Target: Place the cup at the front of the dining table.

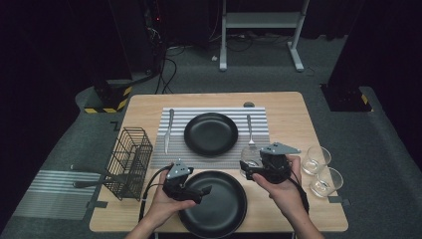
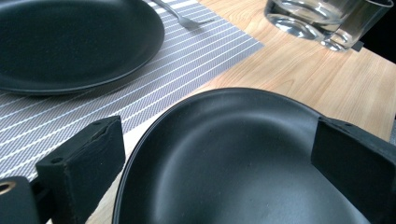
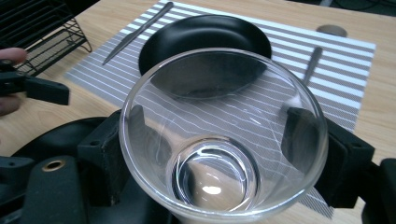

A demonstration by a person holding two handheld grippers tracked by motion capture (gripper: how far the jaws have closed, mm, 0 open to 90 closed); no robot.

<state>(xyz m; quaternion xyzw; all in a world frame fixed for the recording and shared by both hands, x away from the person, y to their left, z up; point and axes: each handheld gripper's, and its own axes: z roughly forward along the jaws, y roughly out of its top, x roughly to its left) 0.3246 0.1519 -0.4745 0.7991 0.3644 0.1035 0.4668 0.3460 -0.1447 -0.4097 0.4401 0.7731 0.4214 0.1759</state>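
My right gripper (image 1: 252,170) is shut on a clear glass (image 1: 249,157), held off the table near the placemat's right front corner. In the right gripper view the glass (image 3: 219,140) tilts its mouth toward the camera, and a black pad presses on each side of it. My left gripper (image 1: 204,190) hangs over the left part of the near black plate (image 1: 224,211). In the left gripper view its jaws stand wide apart and open above that plate (image 2: 243,154), gripping nothing. One left jaw tip (image 3: 46,91) pokes in at the left edge of the right gripper view.
A second black plate (image 1: 211,133) lies on the striped placemat (image 1: 174,154), with a knife (image 1: 169,130) to its left and a fork (image 1: 250,130) to its right. Two more glasses (image 1: 316,159) stand at the right edge. A black wire basket (image 1: 130,162) sits on the table's left side.
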